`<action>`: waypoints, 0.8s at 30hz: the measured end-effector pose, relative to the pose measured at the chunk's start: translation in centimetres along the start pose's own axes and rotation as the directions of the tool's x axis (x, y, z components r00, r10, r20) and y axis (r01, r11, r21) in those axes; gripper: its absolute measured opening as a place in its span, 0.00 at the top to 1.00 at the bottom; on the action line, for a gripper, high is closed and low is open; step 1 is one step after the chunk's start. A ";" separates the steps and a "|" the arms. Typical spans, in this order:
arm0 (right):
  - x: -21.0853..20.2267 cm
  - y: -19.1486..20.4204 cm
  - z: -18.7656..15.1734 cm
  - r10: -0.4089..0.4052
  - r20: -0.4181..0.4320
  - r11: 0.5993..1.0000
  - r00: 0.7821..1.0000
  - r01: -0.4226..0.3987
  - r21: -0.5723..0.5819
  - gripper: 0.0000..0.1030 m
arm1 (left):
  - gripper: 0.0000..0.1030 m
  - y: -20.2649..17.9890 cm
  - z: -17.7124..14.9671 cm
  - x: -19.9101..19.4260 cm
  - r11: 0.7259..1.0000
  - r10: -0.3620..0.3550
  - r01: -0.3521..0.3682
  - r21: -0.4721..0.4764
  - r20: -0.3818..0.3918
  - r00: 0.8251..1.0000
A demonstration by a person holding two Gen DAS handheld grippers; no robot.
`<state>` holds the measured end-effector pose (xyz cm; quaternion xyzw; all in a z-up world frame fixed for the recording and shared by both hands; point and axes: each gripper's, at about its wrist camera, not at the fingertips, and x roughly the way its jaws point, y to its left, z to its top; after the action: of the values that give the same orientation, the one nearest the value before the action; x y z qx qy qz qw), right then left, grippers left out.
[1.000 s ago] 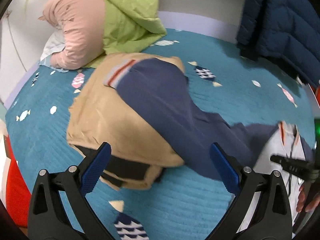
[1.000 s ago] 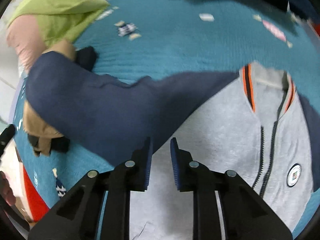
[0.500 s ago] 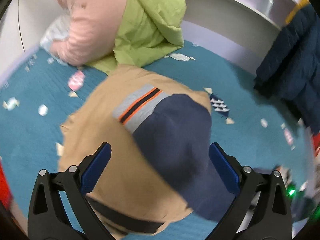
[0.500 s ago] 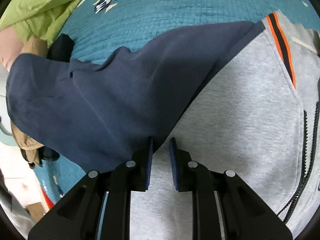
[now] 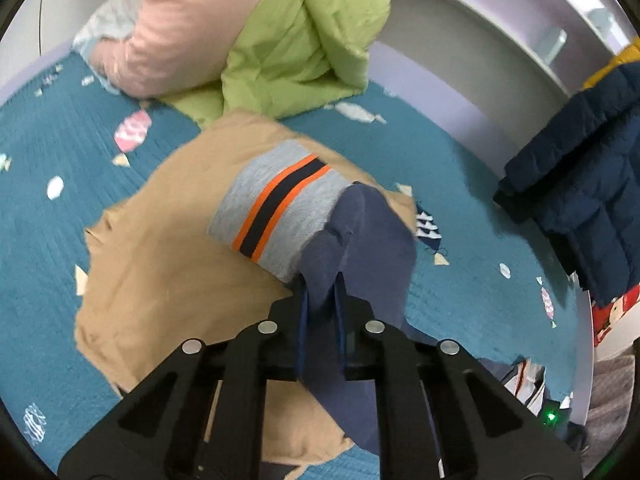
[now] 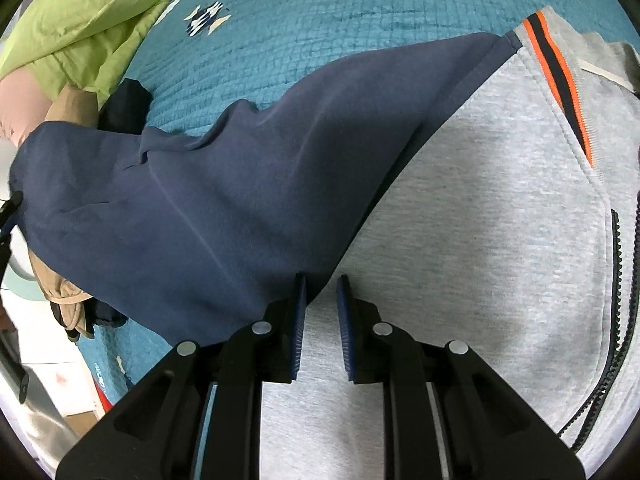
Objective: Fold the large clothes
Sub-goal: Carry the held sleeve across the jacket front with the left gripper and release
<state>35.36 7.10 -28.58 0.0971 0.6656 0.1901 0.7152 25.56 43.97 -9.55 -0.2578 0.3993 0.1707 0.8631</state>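
Note:
A grey zip jacket (image 6: 480, 240) with navy sleeves lies on the teal bedspread (image 6: 320, 20). One navy sleeve (image 6: 200, 208) stretches left over a tan garment (image 5: 160, 272). Its grey cuff (image 5: 280, 208) carries orange and black stripes. My left gripper (image 5: 322, 280) is closing on the navy sleeve (image 5: 372, 232) just behind the cuff, with a fold of cloth pinched between its pads. My right gripper (image 6: 322, 278) points down at the armpit seam, its jaws narrow with grey and navy jacket cloth between them.
A green quilt (image 5: 304, 32) and a pink pillow (image 5: 188, 28) lie at the head of the bed by the white headboard (image 5: 480, 40). A dark blue puffer jacket (image 5: 580, 184) hangs at the right edge. Floor shows past the bed's left side (image 6: 48, 360).
My left gripper moved along the sleeve toward the striped cuff, and its jaws went from wide open to closed on the navy cloth. My right gripper sank closer to the jacket.

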 end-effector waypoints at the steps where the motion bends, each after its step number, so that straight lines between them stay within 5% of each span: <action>1: 0.0 0.1 0.0 -0.002 0.004 1.000 1.000 0.002 0.001 0.87 | 0.90 -0.4 -0.2 -0.7 1.000 -0.008 0.008 0.012 0.014 1.000; 16: -5.8 -1.2 -1.4 0.029 0.107 0.999 0.994 -0.031 0.019 0.91 | 0.90 -11.1 -4.9 -8.3 0.962 -0.101 0.068 0.264 0.113 0.988; 24: -13.5 -7.0 -6.2 -0.009 0.272 0.994 0.962 -0.020 0.105 0.91 | 0.90 -21.4 -11.0 -9.8 0.870 -0.244 0.202 0.449 0.037 0.969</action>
<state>29.71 -5.40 -19.57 0.1622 0.5701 0.1408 0.7930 23.58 19.42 -1.35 -0.0913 0.3547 -0.0135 0.9304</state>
